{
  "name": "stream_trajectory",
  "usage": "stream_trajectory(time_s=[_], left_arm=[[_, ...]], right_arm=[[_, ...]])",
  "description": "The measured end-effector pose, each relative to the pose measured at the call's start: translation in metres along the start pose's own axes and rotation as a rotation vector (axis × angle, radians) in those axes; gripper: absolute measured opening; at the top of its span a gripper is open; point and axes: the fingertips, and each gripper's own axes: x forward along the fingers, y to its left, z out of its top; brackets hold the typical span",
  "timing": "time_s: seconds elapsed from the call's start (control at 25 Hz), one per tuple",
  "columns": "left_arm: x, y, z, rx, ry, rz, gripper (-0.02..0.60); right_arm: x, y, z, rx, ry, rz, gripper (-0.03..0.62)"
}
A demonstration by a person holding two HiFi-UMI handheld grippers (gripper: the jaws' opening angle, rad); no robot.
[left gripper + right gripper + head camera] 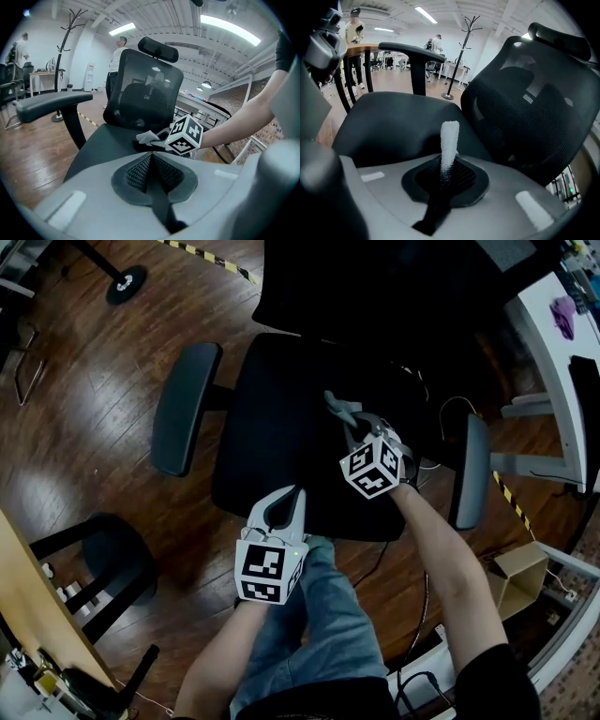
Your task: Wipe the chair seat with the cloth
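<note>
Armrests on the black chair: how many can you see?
2. One armrest sticks out left of the seat; the other is on its right side. None look hidden.

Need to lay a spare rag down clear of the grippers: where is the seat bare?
The chair seat is bare from the armrest on the person's left to its middle, up to the backrest. Crowded: right of middle, where the right gripper pinches the cloth, and the front edge, by the left gripper, jaws shut.
</note>
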Motion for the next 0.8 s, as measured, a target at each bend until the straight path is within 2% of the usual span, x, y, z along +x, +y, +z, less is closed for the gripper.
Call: stream_trajectory(time_s=[0.24,0.8], left_arm=[[-0.023,-0.004,-0.016,0.017,0.000,-0.020,0.005],[-0.054,-0.017,-0.038,0.025,-0.021,-0.040,0.005]], right_arm=[[-0.026,0.049,-0.002,-0.024,-0.018,0.006,0.009],[-0.093,0.165,-0.015,0.031,-0.055,0.079,0.011]])
